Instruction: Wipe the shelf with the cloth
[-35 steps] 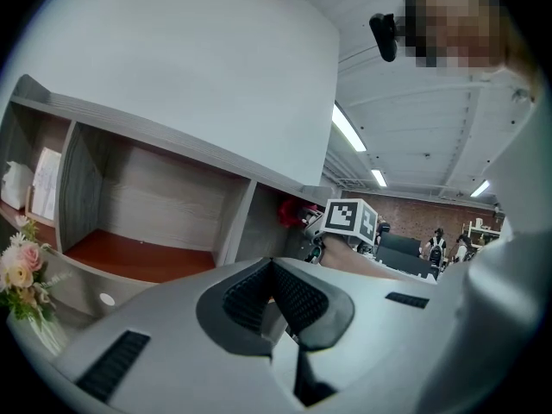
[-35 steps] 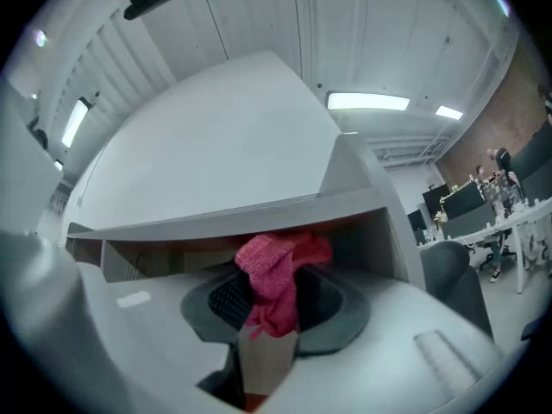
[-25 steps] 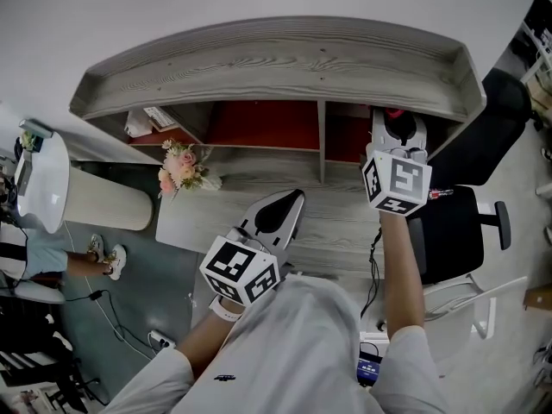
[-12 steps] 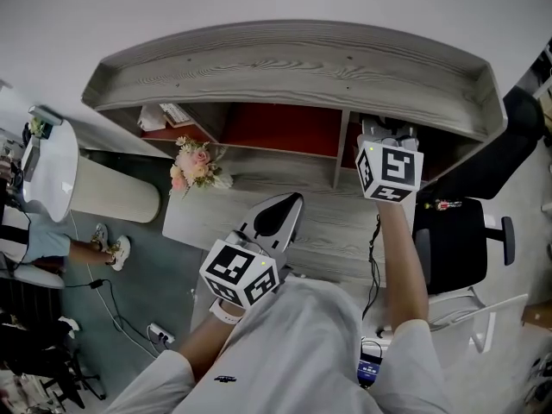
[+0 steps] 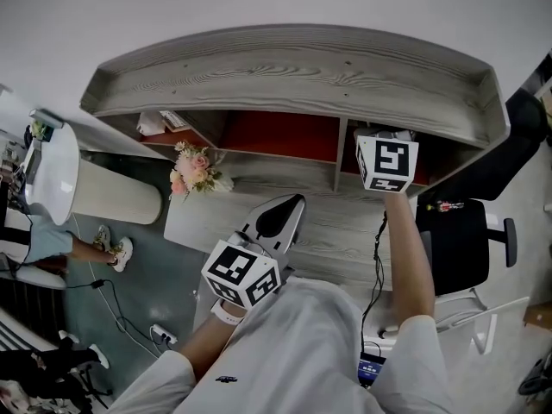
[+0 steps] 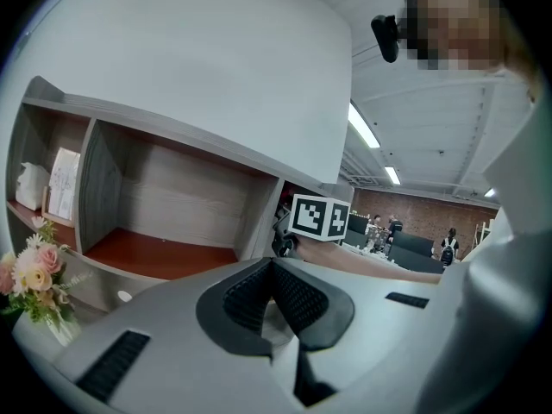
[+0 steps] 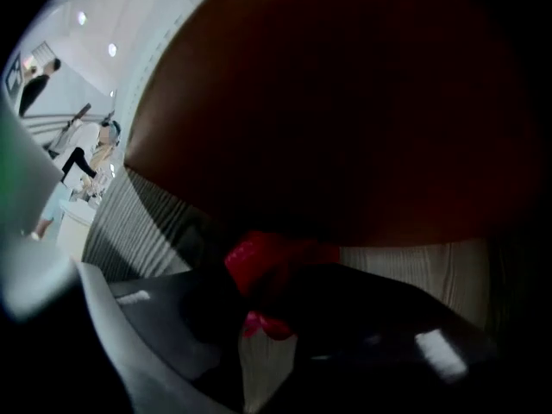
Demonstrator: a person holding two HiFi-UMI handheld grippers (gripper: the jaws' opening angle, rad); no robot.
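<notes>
nearest you, the left gripper hangs by your chest over the desk. its jaws are pressed together with nothing between them, and it takes no part in the step shown.

farther out, your right arm is stretched forward and the right gripper reaches into the right compartment of the shelf. from the head view only its marker cube shows at the opening. its jaws are clamped on the red cloth, which bunches at their tips, low over the compartment's red floor. whether the cloth actually presses on the board cannot be told in the dim right gripper view.

step in hand, as judged: wiping the right compartment, with the cloth at or near the surface. the next move calls for firm downward contact and a sideways sweep along the floor. keep the sweep short, since the divider stands just to the left and the side wall just to the right.

beyond, to the left, lie the middle compartment, red-floored, and the left compartment, with papers in it. a bunch of flowers stands on the desk before that last one and would need care when you come to it.
</notes>
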